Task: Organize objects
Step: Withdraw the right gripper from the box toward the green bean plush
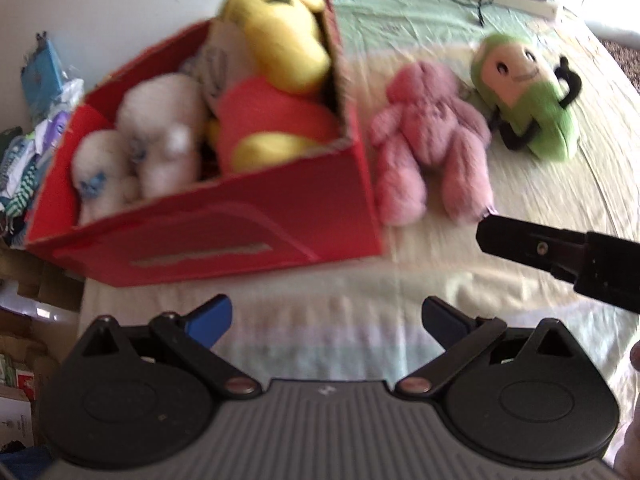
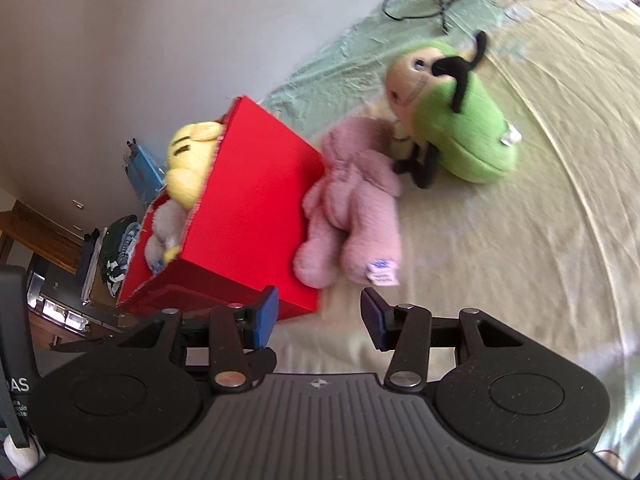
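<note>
Showing only in the left view, white plush (image 1: 160, 136) inside red box (image 1: 224, 224); both grippers (image 1: 326, 320) (image 2: 318, 316) agape, empty.

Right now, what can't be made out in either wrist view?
- Red box bottom: both views, hidden by the yellow bear plush and white plush toys.
- Pink plush tag text: right wrist view, blurred and too small.
- Clutter beside the bed: left wrist view, blurred, cut off by the edge.
- Right gripper: in the left wrist view, only one finger shows.

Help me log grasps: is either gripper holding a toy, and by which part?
Nothing is held. The left gripper and right gripper are both open and empty.
</note>
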A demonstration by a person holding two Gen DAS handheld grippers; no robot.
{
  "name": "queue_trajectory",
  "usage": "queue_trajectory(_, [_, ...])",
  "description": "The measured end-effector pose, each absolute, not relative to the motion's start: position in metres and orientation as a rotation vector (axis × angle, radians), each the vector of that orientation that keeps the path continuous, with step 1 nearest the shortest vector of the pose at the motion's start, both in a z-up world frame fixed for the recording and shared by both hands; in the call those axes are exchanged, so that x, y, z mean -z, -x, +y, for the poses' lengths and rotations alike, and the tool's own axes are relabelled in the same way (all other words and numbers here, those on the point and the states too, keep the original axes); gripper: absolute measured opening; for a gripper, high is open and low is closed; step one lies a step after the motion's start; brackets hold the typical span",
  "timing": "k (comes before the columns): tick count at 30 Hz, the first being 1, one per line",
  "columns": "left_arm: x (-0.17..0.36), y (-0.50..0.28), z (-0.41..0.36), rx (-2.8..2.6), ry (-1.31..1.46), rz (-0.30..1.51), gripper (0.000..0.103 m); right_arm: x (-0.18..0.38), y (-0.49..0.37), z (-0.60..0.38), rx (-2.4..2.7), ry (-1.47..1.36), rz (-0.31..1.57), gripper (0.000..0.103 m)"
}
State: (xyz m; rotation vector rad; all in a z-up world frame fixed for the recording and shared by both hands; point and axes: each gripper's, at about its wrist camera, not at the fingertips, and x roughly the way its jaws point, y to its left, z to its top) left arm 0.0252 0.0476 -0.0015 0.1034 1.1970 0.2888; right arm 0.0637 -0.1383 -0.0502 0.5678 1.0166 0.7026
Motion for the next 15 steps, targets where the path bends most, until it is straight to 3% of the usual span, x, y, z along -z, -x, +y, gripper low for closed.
queue_trajectory(15, [0.045,-0.045,0.001,-0.179,-0.090,1.301,0.101,0.078,-0.073,-0.194,-0.610,-0.620,1.047,0.052])
